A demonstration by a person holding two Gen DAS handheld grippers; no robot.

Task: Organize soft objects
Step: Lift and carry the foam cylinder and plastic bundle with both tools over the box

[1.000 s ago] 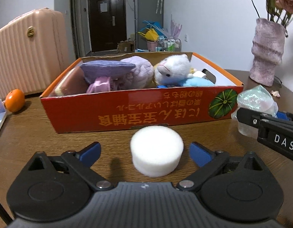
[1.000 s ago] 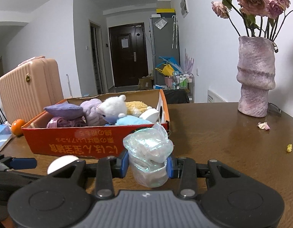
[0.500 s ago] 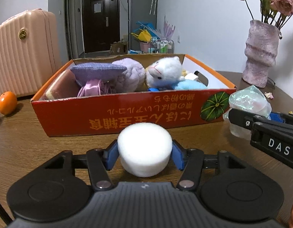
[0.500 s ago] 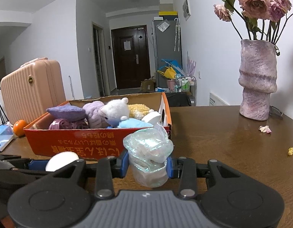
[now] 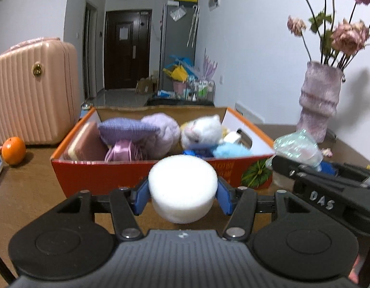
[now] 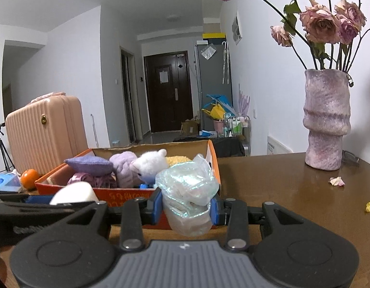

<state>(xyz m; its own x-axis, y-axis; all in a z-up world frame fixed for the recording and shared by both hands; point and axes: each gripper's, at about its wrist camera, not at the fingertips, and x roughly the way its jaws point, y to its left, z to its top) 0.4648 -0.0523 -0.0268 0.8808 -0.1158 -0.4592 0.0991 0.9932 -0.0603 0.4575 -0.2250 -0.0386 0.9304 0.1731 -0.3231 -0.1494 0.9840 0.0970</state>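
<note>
Left gripper [image 5: 182, 193]: blue pads pressed against both sides of a white foam puck [image 5: 182, 188], held clear of the brown table [image 5: 28, 192], in front of the near wall of the orange cardboard box [image 5: 100, 177]. Right gripper [image 6: 186, 207]: blue pads clamped on a crumpled iridescent plastic bag [image 6: 187, 192], likewise lifted off the tabletop, just before the box's right corner. In the left wrist view, right gripper visible at the right edge with the bag above its fingers; in the right wrist view, foam puck and left gripper visible at lower left. Inside the box: purple cushion [image 5: 127, 130], lilac plush [image 5: 163, 129], white plush animal [image 5: 201, 132], pale blue plush [image 5: 230, 150], pink ribbon bundle [image 5: 122, 151], brown pad leaning on the left wall. On the table beside the box: orange fruit [image 5: 14, 150] at left, mauve vase [image 6: 326, 120] with dried roses [image 6: 321, 24] at right, fallen petals [image 6: 336, 181] near its base. Beyond the table: pink ribbed suitcase [image 5: 33, 91], dark door [image 6: 169, 91] at the end of a hallway.
</note>
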